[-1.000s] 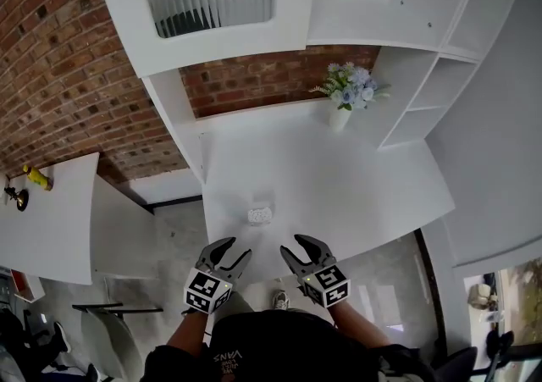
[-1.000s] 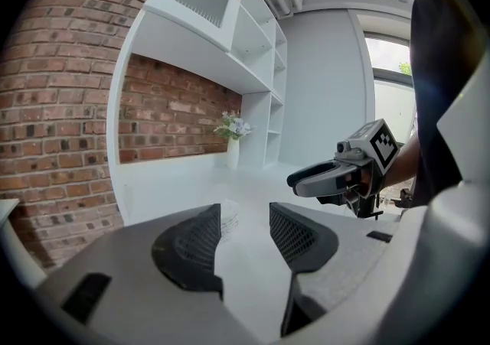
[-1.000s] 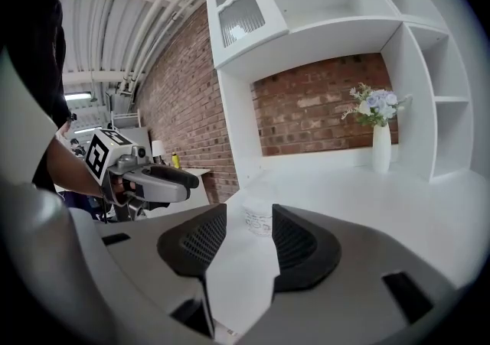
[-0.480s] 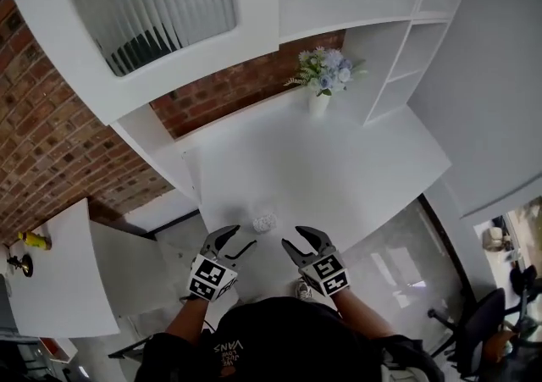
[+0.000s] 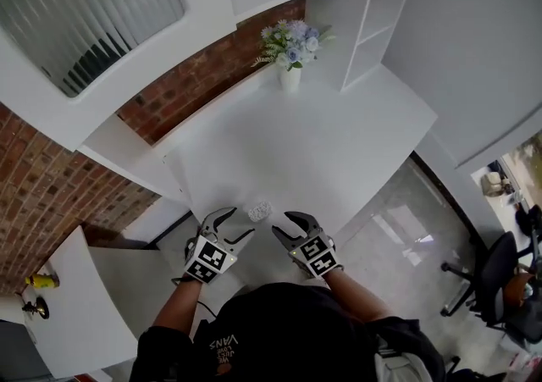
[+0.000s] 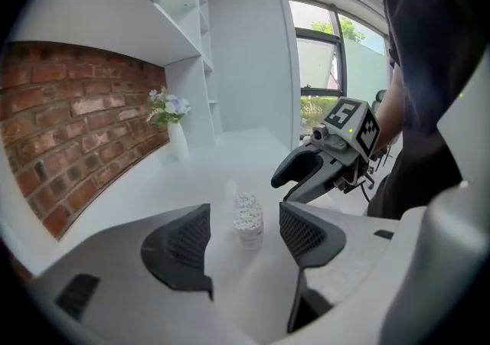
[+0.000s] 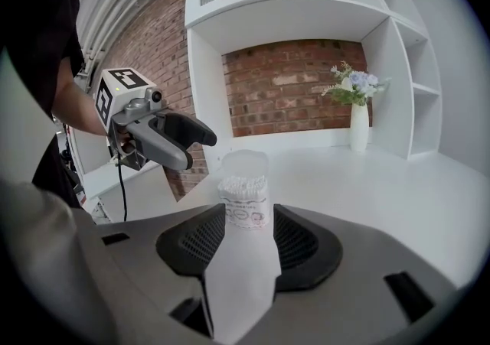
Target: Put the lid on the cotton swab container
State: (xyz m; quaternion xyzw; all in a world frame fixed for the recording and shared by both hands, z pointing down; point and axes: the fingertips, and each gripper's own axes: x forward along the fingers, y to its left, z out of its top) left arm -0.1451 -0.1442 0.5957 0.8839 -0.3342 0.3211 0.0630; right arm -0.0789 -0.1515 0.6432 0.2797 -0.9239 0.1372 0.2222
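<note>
The cotton swab container (image 5: 259, 209) is a small clear tub full of white swabs, standing near the front edge of the white table (image 5: 339, 152). A clear lid (image 7: 245, 161) sits on top of it. My left gripper (image 5: 238, 224) is just to its near left, jaws opening, nothing pressed between them. My right gripper (image 5: 281, 225) is just to its near right, jaws also opening and empty. In the left gripper view the container (image 6: 247, 217) stands beyond the gap between the jaws. In the right gripper view the container (image 7: 245, 202) stands close in front of the pads, untouched.
A white vase of flowers (image 5: 290, 46) stands at the back of the table by the brick wall (image 5: 203, 75). White shelves (image 5: 373, 24) rise at the back right. A lower white table (image 5: 76, 321) with a yellow object (image 5: 38, 281) is at left, an office chair (image 5: 491, 274) at right.
The head view has swung, so the table now lies turned in the picture. The left gripper's jaws have spread wider. Both grippers stay just behind the container.
</note>
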